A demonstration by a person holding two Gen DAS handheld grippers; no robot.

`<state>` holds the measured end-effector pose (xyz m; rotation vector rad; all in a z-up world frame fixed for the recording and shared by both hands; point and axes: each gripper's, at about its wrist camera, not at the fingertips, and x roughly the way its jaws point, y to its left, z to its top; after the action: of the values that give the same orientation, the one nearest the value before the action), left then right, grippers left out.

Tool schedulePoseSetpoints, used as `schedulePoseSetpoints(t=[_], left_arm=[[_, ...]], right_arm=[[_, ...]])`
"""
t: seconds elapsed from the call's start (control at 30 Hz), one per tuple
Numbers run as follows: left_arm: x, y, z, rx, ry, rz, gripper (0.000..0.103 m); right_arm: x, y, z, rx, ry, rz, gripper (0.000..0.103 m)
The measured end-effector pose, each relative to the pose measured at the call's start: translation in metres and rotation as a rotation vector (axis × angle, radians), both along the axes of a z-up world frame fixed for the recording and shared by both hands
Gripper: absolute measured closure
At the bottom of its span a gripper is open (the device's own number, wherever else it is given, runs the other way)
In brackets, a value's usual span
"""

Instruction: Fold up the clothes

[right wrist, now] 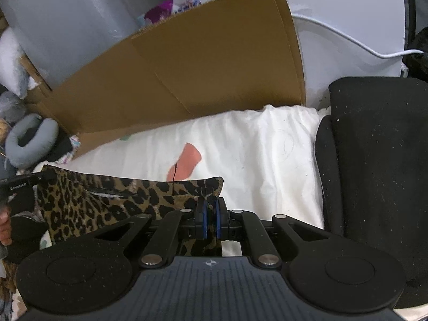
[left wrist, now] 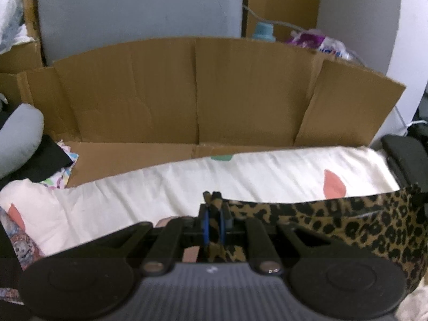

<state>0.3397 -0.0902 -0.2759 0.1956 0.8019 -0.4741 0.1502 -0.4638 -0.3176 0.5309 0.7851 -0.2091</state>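
A folded-open cardboard sheet [left wrist: 195,93] stands propped ahead of both tools, beyond the white bed sheet [left wrist: 160,184] spread beneath them. A black cushion [right wrist: 379,160] lies to the right of the right tool. The leopard-print garment [left wrist: 347,222] hangs stretched between the two tools — one corner pinched in the left tool [left wrist: 214,219], the opposite corner in the right tool [right wrist: 211,214], both clamped tight on the cloth.
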Motion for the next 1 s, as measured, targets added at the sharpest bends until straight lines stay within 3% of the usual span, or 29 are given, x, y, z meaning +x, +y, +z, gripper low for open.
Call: schedulePoseSetpoints(t=[0.23,0.43,0.63,0.73,0.83,0.9,1.0], left_arm=[[0.02,-0.003,-0.033,0.045,0.068,0.01,0.095],[0.034,-0.013,-0.043,0.062,0.084,-0.006,0.095],[0.045,-0.022,-0.078,0.1,0.149,-0.018,0.091],[0.045,-0.022,-0.074,0.122,0.15,0.002,0.077],[0.042,-0.023,-0.064,0.157,0.132,0.002,0.077],[0.039,-0.024,-0.054,0.178,0.11,-0.016,0.079],[0.04,-0.025,-0.039,0.149,0.106,-0.037,0.079]], right_arm=[[0.019,-0.003,-0.018,-0.01,0.054,0.016,0.098],[0.035,-0.006,-0.033,-0.019,0.102,0.031,0.098],[0.052,-0.003,-0.057,-0.04,0.165,0.073,0.096],[0.052,-0.008,-0.053,-0.026,0.158,0.06,0.09],[0.051,-0.014,-0.047,-0.02,0.14,0.048,0.081],[0.051,-0.016,-0.039,-0.051,0.123,0.073,0.081],[0.058,-0.019,-0.026,-0.054,0.094,0.126,0.081]])
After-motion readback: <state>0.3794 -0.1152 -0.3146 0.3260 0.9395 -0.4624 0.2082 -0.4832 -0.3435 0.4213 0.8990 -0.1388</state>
